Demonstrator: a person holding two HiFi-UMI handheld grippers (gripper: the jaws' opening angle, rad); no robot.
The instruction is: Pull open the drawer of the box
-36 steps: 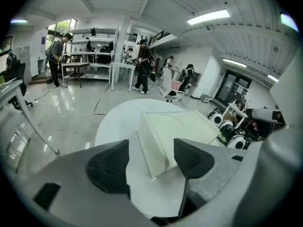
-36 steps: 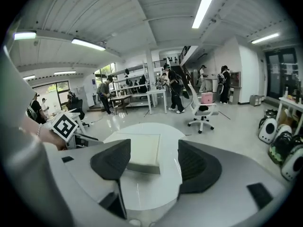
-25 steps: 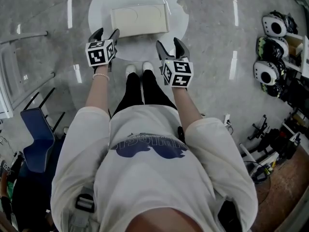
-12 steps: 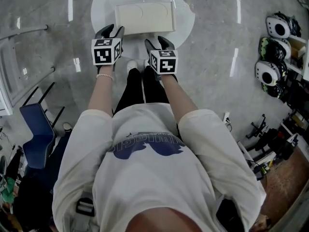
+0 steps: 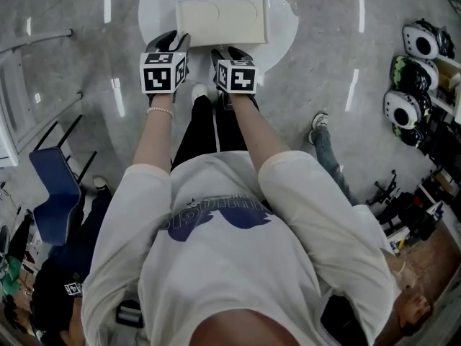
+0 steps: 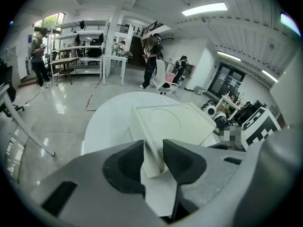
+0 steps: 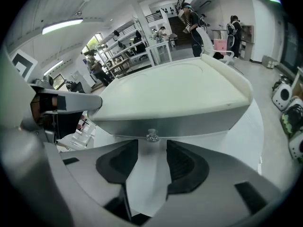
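- The box (image 5: 222,20) is seen at the far side of the round white counter (image 5: 155,6). Its drawer front (image 7: 189,124) is turned toward the person and looks flush with the body, so the drawer is judged shut
- Left gripper (image 6: 153,150): the fingers (image 6: 182,157) are closed onto the box's near left corner. Only the corner is caught, so the hold may be lost and the box twisted once a pull is applied
- Right gripper (image 7: 152,148): the fingers are held apart with nothing between them, and the small knob (image 7: 151,136) is seen just past the tips, centred on the gap
- Risk: the knob is small and glossy. If the fingers are shut short of it, only its tip is pinched, and the grip may be lost under load
- Risk: if the corner hold gives, the whole box may be dragged across the smooth counter toward its near edge instead of the drawer being drawn out
- Risk: the drawer may be jammed in its housing by a pull angled off its line, or brought out entirely by a hard one; whether a stop is fitted cannot be told
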